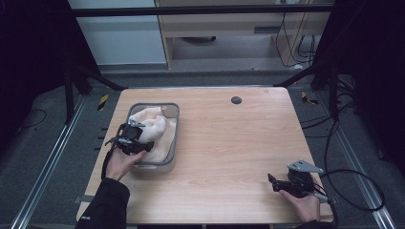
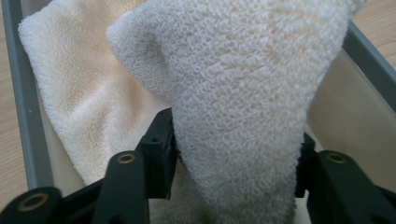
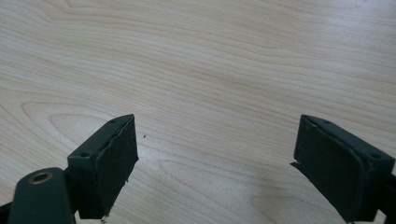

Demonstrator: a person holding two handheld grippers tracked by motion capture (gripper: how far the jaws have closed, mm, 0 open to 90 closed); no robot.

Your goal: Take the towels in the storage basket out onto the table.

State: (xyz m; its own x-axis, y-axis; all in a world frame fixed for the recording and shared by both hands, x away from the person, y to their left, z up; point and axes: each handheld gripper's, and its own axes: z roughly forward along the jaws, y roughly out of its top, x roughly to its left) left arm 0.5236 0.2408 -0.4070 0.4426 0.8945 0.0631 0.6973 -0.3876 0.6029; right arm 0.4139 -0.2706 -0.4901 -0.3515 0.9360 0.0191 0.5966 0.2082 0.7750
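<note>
Pale wood-grain tabletop (image 1: 229, 143) under me: my right gripper (image 1: 277, 183) rests near my edge, jaws wide apart and empty. Farther left, my left gripper (image 1: 136, 138) pinches a fold of cream terry towel (image 2: 243, 107), bunched lengthwise in the grey rectangular plastic bin (image 1: 174, 143). Dark floor and cables beyond.

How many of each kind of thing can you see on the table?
Grey bin: 1
Cream towel: 1, lying in the bin
Left gripper: 1, holding a fold of the towel
Right gripper: 1, open
Dark round spot on the table: 1
Total: 5
</note>
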